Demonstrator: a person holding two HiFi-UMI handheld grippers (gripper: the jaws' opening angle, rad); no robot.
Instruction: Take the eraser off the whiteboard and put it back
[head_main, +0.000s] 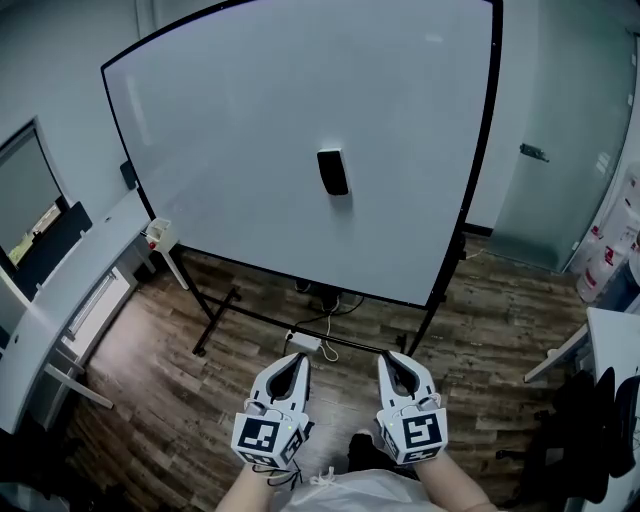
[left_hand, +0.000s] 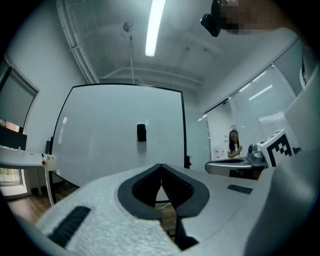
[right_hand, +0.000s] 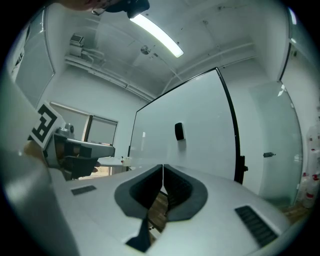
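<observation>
In the head view the eraser (head_main: 332, 171) clings upright near the middle of the whiteboard (head_main: 230, 130), with the left gripper (head_main: 299, 358) and right gripper (head_main: 386, 357) side by side below the board's lower edge, well apart from it. The left gripper view shows its jaws pressed together on nothing, the eraser far ahead on the board. The right gripper view shows the same empty, closed jaws, so reaching in without opening them would probably knock the eraser off the board.
</observation>
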